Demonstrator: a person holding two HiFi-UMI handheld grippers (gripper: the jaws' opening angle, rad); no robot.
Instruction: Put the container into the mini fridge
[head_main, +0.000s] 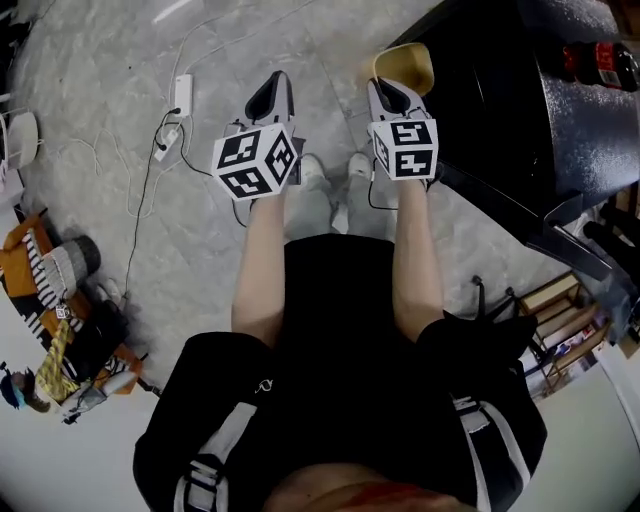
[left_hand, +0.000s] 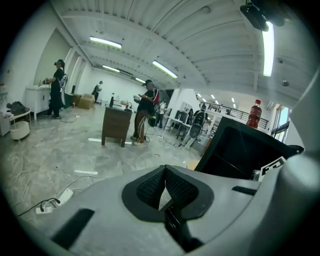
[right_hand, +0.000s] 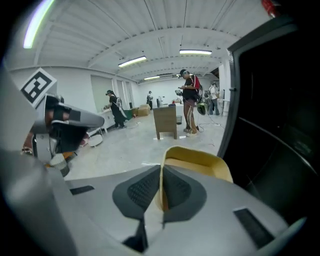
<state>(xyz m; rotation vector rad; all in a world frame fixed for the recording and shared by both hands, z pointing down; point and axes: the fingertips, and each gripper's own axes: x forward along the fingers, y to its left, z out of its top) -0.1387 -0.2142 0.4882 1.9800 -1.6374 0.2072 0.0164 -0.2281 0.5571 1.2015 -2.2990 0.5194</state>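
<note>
A yellow open-topped container (head_main: 405, 65) hangs in front of the black mini fridge (head_main: 480, 100). My right gripper (head_main: 392, 92) is shut on its near rim. In the right gripper view the container (right_hand: 200, 159) sticks out past the right gripper (right_hand: 161, 169), whose pads pinch the thin wall, and the fridge's dark open inside (right_hand: 280, 125) fills the right side. My left gripper (head_main: 272, 90) is shut with nothing in it, level with the right one and to its left. From the left gripper (left_hand: 165, 171), the fridge (left_hand: 240, 150) stands to the right.
A red-capped cola bottle (head_main: 600, 62) lies on the fridge's top. A white power strip (head_main: 183, 95) and cables cross the floor at the left. Bags (head_main: 60, 300) are piled at the far left, books (head_main: 565, 320) at the right. People (left_hand: 145, 110) and a wooden cabinet (left_hand: 116, 125) stand far off.
</note>
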